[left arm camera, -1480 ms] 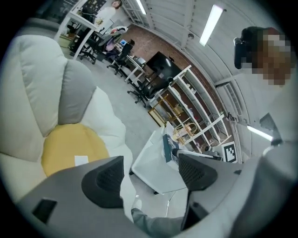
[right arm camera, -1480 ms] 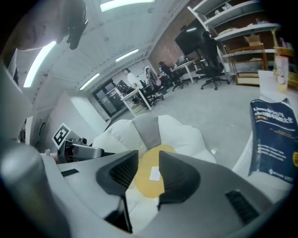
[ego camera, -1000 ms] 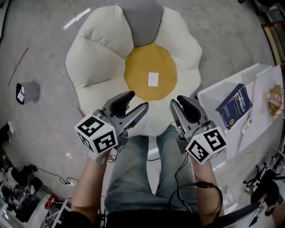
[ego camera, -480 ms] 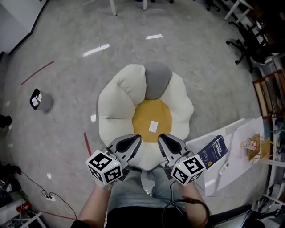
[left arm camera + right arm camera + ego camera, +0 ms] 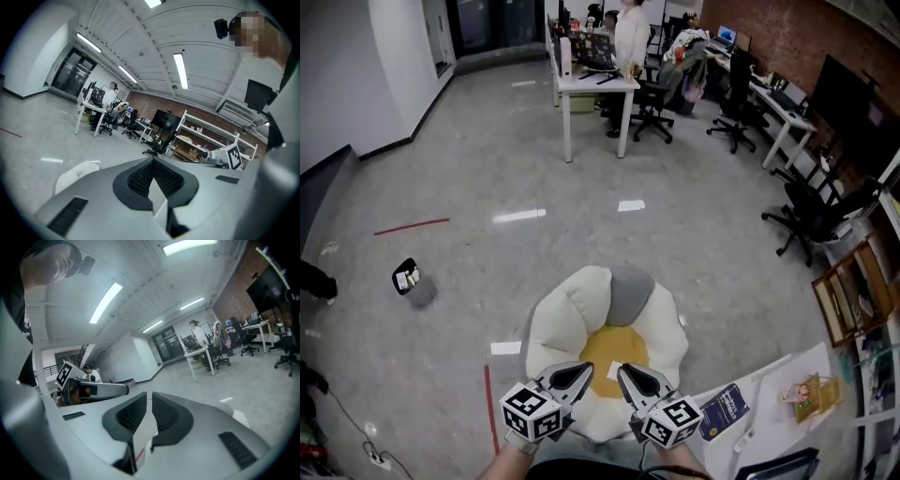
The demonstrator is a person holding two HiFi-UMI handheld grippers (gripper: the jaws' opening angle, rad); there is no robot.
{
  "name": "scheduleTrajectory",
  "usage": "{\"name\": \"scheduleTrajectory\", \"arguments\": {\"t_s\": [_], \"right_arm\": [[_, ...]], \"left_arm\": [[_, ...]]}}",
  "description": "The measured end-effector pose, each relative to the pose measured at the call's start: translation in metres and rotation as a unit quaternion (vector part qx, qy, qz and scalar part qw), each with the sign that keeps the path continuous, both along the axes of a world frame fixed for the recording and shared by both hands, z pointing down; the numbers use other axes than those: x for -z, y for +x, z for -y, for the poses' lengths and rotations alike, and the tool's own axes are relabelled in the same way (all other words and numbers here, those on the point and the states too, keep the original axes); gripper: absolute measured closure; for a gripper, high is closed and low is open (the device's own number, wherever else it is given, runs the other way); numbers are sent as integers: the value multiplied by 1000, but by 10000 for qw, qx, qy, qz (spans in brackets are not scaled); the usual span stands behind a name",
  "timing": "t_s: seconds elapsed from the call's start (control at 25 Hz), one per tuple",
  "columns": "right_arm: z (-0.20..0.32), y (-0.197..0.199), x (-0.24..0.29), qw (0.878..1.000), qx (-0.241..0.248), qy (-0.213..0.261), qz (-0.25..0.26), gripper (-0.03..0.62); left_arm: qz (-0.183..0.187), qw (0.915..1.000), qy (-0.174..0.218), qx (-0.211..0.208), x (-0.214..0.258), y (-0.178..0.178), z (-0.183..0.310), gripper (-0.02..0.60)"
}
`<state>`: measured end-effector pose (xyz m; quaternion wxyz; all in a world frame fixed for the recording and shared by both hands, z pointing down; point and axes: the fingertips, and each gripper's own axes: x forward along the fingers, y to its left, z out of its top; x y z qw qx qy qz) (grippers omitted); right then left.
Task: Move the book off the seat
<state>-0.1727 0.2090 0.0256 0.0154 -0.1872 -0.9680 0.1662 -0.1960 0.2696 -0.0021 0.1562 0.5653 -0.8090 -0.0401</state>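
The dark blue book (image 5: 724,410) lies on a white table top (image 5: 769,389) to the right of the flower-shaped cushion seat (image 5: 567,319). Nothing but a small white tag lies on the seat's yellow centre (image 5: 614,349). My left gripper (image 5: 586,369) is held high over the seat's near edge, shut and empty; in the left gripper view its pads (image 5: 140,176) meet. Beside it, my right gripper (image 5: 622,371) has just been closing. A narrow gap still shows between its jaws (image 5: 149,399), with nothing in it.
A small bin (image 5: 411,279) and a red tape line (image 5: 411,226) mark the floor at left. Far back, a white desk (image 5: 595,86) has people beside it. Office chairs (image 5: 811,211) and a wooden frame (image 5: 853,295) stand at right.
Both grippers have risen high above the seat, which now looks far smaller below them. Their jaws, wide apart a second ago, have come together. The book has stayed on the white table top.
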Motion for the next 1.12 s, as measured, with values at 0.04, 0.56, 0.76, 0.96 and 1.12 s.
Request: {"name": "scheduleTrajectory", "arguments": {"t_s": [0.04, 0.56, 0.76, 0.96, 1.12], "right_arm": [[-3, 5, 10, 10000, 24, 31, 51, 548], [16, 43, 135, 9951, -233, 199, 942, 548], [31, 45, 163, 9927, -365, 158, 1142, 548], [38, 43, 180, 9912, -403, 237, 1235, 548], [42, 34, 189, 9904, -417, 296, 1286, 548]], "left_arm": [[32, 10000, 5, 18, 9, 6, -3, 577], [664, 9963, 554, 8, 136, 44, -2, 577], [693, 9952, 690, 22, 158, 45, 6, 577], [721, 9938, 846, -19, 178, 38, 12, 577], [812, 9922, 939, -83, 191, 28, 18, 577]]}}
